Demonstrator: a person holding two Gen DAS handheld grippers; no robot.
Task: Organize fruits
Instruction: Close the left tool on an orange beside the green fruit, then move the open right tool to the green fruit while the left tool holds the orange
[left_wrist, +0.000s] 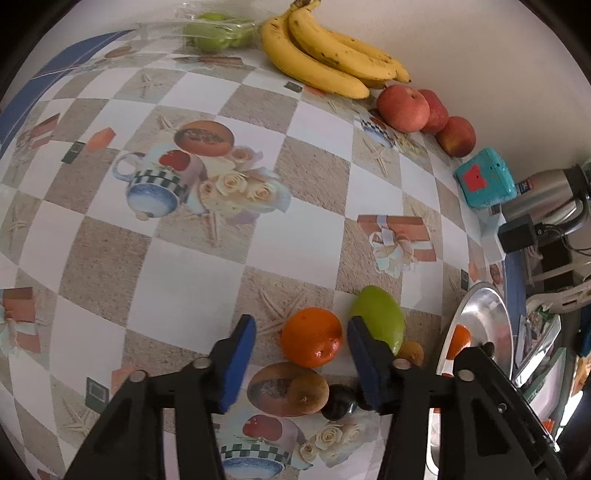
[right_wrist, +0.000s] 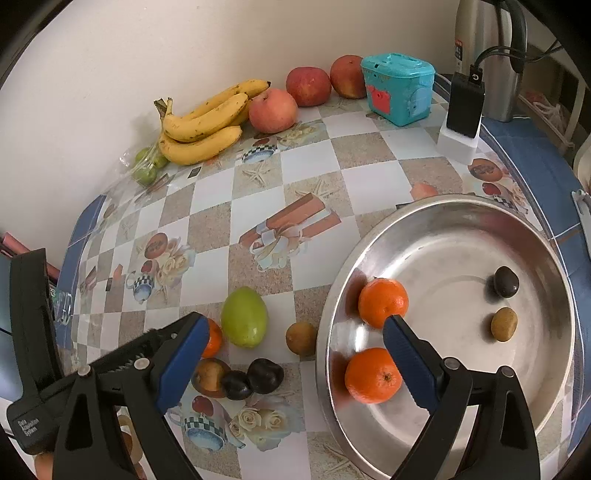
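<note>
In the left wrist view an orange (left_wrist: 312, 338) lies on the patterned tablecloth between the blue pads of my left gripper (left_wrist: 302, 323). A gap shows on the orange's left side, so the jaws are open around it. A green oval fruit (left_wrist: 380, 317), a small brown fruit (left_wrist: 412, 350), a larger brown fruit (left_wrist: 308, 393) and a dark plum (left_wrist: 338, 402) crowd close to it. My right gripper (right_wrist: 295, 354) is open and holds nothing, straddling the near rim of the steel bowl (right_wrist: 443, 206). The bowl holds two oranges (right_wrist: 383, 302), a dark fruit (right_wrist: 506, 282) and a brown fruit (right_wrist: 504, 324).
Along the wall lie bananas (right_wrist: 203, 125), three red apples (right_wrist: 273, 110) and bagged green fruits (right_wrist: 147, 166). A teal box (right_wrist: 399, 88), a black charger (right_wrist: 463, 107) and a steel flask (right_wrist: 487, 55) stand at the back right. The table edge is near the bowl.
</note>
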